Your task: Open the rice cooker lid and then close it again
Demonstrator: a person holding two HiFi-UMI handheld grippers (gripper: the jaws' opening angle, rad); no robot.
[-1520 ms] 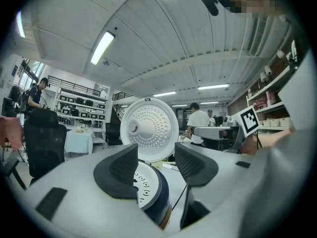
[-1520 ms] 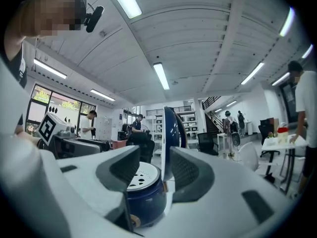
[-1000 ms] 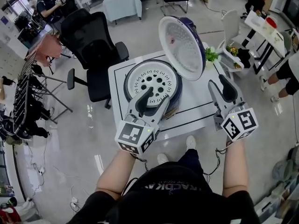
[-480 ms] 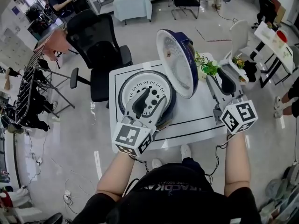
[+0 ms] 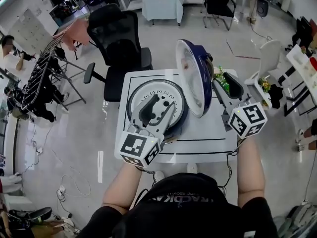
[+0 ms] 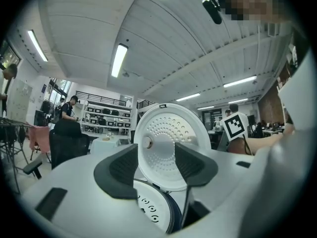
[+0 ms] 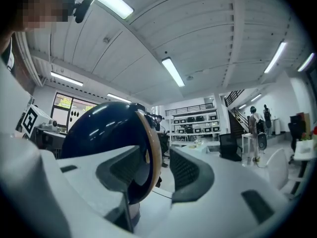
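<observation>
- We hold the left gripper (image 5: 159, 109) (image 6: 156, 165) with its jaws apart and nothing between them. It hovers over the open top of the rice cooker (image 5: 140, 94).
- Through the gap between those jaws we see the white, perforated inner face of the lid (image 6: 168, 135), which stands upright behind the cooker body.
- We hold the right gripper (image 5: 224, 86) (image 7: 157, 170) with its jaws apart as well.
- In the right gripper view, the tan rim and dark blue shell of the lid (image 7: 106, 128) stand in the gap, close against one jaw. We cannot tell whether either jaw touches the lid.
- In the head view, the lid (image 5: 190, 78) is raised near vertical at the cooker's right side, between the two grippers.
- The rice cooker stands on a white table (image 5: 198, 138) marked with black border lines.
- A black office chair (image 5: 116, 38) stands just beyond the table's far edge.
</observation>
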